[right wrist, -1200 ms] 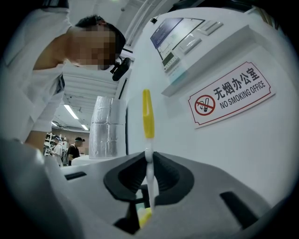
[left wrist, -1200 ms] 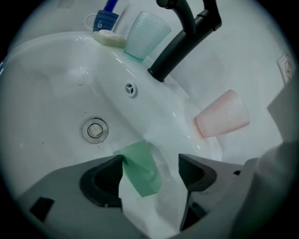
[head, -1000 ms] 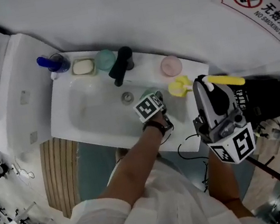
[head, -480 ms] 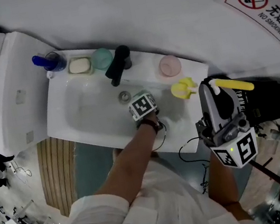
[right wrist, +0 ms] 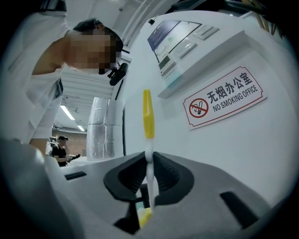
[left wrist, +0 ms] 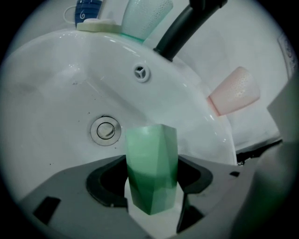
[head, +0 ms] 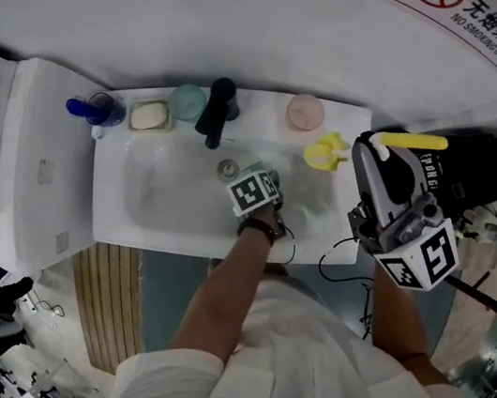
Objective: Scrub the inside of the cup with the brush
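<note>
Down in the white sink basin, the left gripper has just been closing its jaws on the faceted green cup, pads now against its sides. The right gripper, off beside the sink, pinches a slim yellow-and-white brush. I'd steady the cup first, mouth turned toward the brush, before feeding it in.

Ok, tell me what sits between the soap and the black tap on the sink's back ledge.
A pale teal cup stands between the soap and the black tap. The head view shows it plainly.
</note>
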{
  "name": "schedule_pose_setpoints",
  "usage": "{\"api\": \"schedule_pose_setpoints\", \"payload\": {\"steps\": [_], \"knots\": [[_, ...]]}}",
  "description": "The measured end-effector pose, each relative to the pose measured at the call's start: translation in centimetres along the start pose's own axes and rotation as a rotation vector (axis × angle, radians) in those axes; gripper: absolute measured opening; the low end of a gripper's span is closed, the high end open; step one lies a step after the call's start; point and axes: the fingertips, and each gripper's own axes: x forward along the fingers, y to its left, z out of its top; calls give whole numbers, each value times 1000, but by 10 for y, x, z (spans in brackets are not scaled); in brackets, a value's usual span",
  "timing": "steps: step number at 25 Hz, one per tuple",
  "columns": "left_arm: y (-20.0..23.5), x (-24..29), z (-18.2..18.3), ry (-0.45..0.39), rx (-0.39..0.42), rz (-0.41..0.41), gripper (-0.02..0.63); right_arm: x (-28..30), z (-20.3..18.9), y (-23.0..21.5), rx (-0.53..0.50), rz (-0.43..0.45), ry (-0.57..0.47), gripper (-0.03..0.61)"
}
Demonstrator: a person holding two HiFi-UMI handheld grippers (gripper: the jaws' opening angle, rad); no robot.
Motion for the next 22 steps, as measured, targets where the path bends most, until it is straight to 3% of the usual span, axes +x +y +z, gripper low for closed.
{"api": "schedule_pose_setpoints", "payload": {"steps": [4, 7, 12, 19, 22], "knots": [[-19, -20, 12, -42, 98, -74, 296, 1, 8, 6, -2, -3, -17, 37], [-40, -45, 28, -108, 234, -145, 296, 2, 18, 12, -6, -2, -32, 37], [-89, -110, 60, -288, 528, -281, 296, 6, 44, 24, 7, 10, -68, 37], [-162, -215, 63, -634, 1044, -551, 296, 16, 90, 55, 24, 66, -79, 38], [-182, -264, 62, -753, 1191, -650, 296, 17, 107, 76, 41, 102, -71, 38]]}}
